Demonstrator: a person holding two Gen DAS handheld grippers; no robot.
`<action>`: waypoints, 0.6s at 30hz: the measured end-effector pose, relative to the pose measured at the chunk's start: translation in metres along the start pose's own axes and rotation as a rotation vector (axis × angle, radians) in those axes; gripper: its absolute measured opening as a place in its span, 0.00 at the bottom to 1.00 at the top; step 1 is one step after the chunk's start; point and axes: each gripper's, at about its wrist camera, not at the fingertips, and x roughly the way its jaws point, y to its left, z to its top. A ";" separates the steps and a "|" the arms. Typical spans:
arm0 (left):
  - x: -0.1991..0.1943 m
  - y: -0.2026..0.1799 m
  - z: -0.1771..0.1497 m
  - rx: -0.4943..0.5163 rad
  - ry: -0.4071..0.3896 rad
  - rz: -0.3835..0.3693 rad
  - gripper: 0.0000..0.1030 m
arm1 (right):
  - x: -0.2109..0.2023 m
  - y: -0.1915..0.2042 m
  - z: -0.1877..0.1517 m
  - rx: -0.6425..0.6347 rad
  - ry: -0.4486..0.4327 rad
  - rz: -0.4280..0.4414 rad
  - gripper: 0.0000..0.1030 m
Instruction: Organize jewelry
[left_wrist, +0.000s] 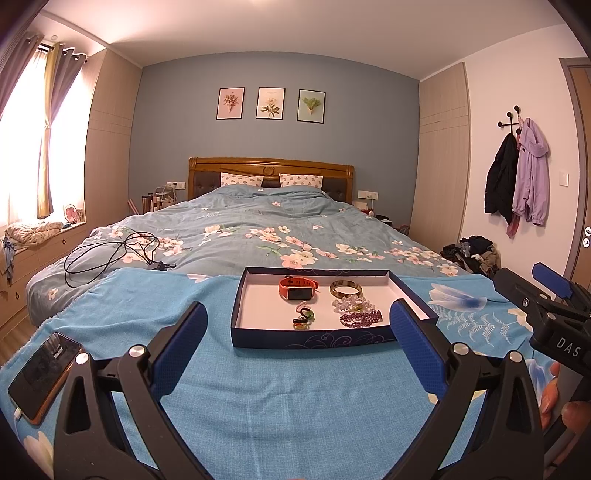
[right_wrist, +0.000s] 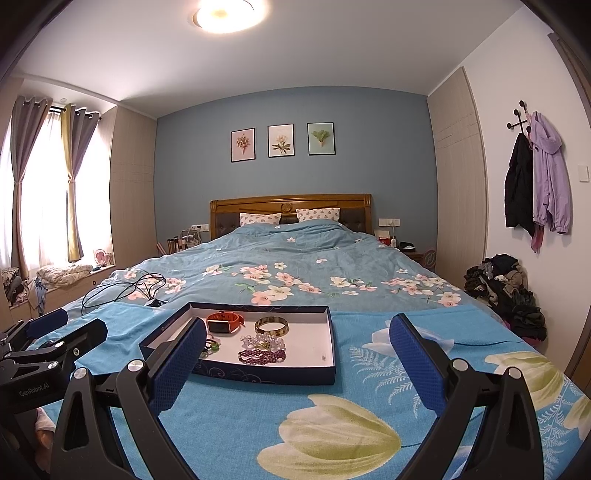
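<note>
A shallow dark-blue box (left_wrist: 310, 338) (right_wrist: 266, 374) with a white floor lies on the blue cloth at the foot of the bed. In it are an orange smartwatch (left_wrist: 298, 290) (right_wrist: 223, 324), a brown-gold bangle (left_wrist: 346, 288) (right_wrist: 271, 326), a clear crystal bracelet (left_wrist: 352, 303) (right_wrist: 264, 342), a purple bead bracelet (left_wrist: 361, 317) (right_wrist: 262, 356) and a small green-and-amber piece (left_wrist: 303, 318) (right_wrist: 212, 344). My left gripper (left_wrist: 297, 332) is open and empty, just short of the box. My right gripper (right_wrist: 297, 341) is open and empty, to the right of the left one.
A phone (left_wrist: 42, 373) lies on the cloth at the left. A black cable (left_wrist: 110, 254) (right_wrist: 125, 290) is coiled on the floral duvet behind the box. A pile of clothes (right_wrist: 506, 291) is on the floor to the right of the bed.
</note>
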 end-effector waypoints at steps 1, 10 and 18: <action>0.000 0.000 0.000 0.000 -0.001 0.001 0.94 | 0.001 0.000 0.000 0.000 0.001 0.000 0.93; 0.000 0.000 0.000 0.000 -0.001 0.000 0.94 | -0.001 0.000 0.000 0.001 -0.005 0.000 0.93; 0.000 0.001 0.000 -0.002 0.002 -0.003 0.94 | -0.002 0.000 -0.001 0.001 -0.006 0.002 0.93</action>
